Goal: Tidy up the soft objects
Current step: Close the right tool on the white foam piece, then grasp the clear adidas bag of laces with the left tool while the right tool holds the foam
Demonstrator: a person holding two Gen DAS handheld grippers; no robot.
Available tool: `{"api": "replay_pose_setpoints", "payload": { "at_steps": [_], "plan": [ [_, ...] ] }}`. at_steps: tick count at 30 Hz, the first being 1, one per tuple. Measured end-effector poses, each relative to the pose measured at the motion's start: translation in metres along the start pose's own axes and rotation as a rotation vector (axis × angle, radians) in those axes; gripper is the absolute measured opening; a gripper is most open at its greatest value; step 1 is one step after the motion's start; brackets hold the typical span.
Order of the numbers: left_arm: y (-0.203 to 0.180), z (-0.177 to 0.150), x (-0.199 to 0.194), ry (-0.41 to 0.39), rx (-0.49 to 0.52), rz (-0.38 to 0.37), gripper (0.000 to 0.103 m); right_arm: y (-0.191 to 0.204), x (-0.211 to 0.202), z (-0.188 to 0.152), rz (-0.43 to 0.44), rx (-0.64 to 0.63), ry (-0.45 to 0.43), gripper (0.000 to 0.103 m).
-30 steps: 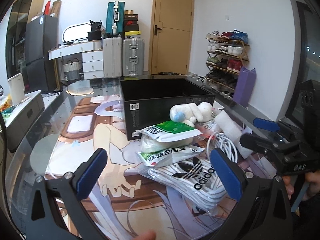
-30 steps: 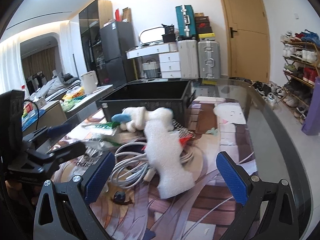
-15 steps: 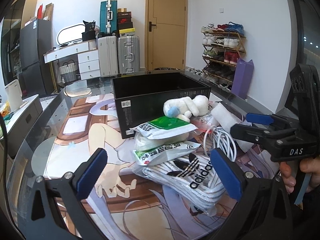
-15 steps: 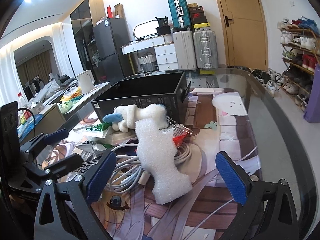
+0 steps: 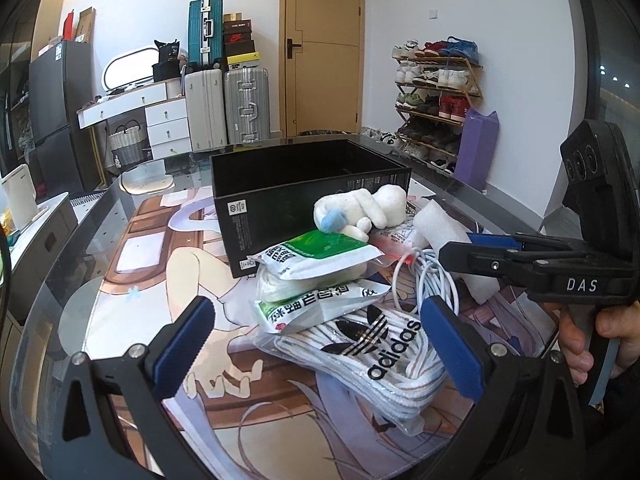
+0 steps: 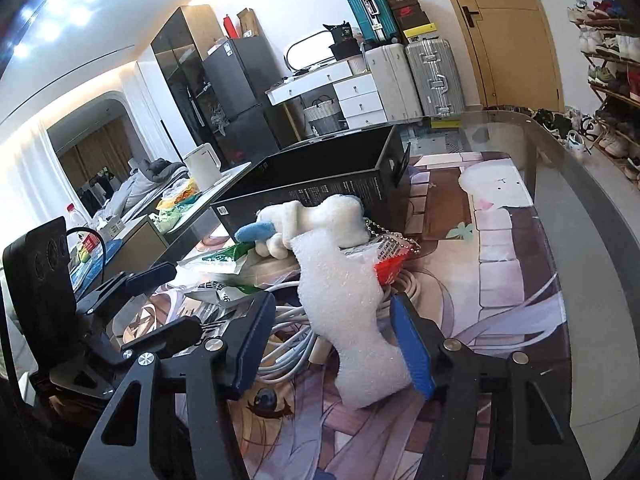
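Note:
A white foam piece lies on a coil of white cable, in front of a white plush toy and a black open box. My right gripper is closing around the foam's lower half. Its right pad is at the foam's edge, while the left pad stands off over the cable. My left gripper hangs open above a clear adidas packet with nothing between its pads. Two green-and-white packets are stacked behind it. In the left wrist view the right gripper sits by the foam.
A red packet with a bead chain lies under the plush toy. The glass table's curved edge runs along the right. An illustrated mat covers the tabletop. Suitcases, drawers and a shoe rack stand beyond the table.
The right gripper's jaws have drawn in from wide open to either side of the foam piece, and its view has rolled. The left gripper has stayed open over the packets.

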State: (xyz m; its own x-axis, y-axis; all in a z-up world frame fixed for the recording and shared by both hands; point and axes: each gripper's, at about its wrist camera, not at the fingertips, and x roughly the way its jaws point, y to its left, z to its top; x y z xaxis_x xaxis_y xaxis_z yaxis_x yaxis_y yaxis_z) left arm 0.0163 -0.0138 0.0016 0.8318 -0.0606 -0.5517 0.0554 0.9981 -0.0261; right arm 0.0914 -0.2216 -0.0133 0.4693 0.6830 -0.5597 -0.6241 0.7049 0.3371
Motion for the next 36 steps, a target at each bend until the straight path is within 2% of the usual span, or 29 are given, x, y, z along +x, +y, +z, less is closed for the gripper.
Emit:
{"api": "replay_pose_setpoints", "payload": {
  "at_steps": [3,7,16,18,25,33,36],
  "plan": [
    [-0.001,0.001,0.001,0.001,0.007,-0.001,0.103,0.002,-0.001,-0.001,-0.002,-0.011,-0.005,0.053],
    [-0.004,0.001,0.003,0.008,0.009,-0.004,0.103,0.007,-0.008,-0.005,0.0,-0.021,-0.022,0.041],
    [-0.008,0.008,0.007,0.052,-0.012,-0.015,0.103,0.007,-0.036,-0.002,-0.02,-0.008,-0.133,0.041],
    [-0.01,0.011,0.007,0.062,-0.021,-0.02,0.103,0.006,-0.037,-0.003,-0.022,-0.004,-0.134,0.041],
    [-0.015,0.01,0.022,0.123,-0.014,0.043,0.103,0.011,-0.037,-0.003,-0.018,-0.014,-0.13,0.041],
    [0.009,0.002,0.016,0.177,-0.032,0.097,0.103,0.011,-0.04,-0.003,-0.027,-0.018,-0.137,0.041],
    [0.007,0.005,0.014,0.172,-0.05,0.068,0.103,0.011,-0.04,-0.002,-0.025,-0.017,-0.139,0.041]
  ]
}}
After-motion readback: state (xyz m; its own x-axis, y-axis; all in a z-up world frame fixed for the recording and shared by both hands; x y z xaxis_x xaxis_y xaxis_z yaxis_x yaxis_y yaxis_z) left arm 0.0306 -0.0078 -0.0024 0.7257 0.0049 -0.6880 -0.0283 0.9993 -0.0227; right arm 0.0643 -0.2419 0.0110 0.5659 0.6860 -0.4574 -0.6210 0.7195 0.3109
